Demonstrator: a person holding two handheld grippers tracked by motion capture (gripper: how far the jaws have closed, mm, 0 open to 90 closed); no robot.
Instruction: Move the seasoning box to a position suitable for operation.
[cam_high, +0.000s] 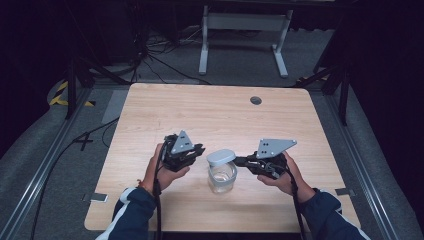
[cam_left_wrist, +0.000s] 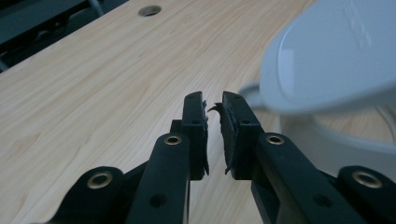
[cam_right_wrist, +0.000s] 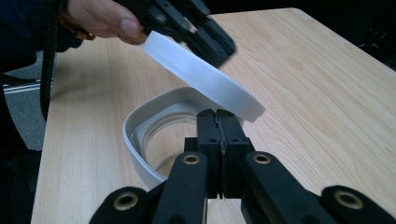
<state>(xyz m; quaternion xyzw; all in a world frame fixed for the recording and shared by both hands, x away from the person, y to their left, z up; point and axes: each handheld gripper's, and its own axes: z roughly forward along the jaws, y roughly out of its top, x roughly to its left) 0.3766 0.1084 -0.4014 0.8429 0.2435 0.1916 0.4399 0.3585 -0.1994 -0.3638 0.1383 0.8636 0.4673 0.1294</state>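
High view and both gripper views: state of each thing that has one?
Jar: upright on the table, mouth uncovered, looks empty.
Lid: open, tilted up over the jar's mouth.
Left gripper: jaws slightly apart, nothing between them, close beside the lid.
Right gripper: jaws shut, tips at the jar's rim; cannot tell if they pinch it.

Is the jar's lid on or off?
Off but tilted up over the glass jar: the lid slants above the jar's open collar in the right gripper view.
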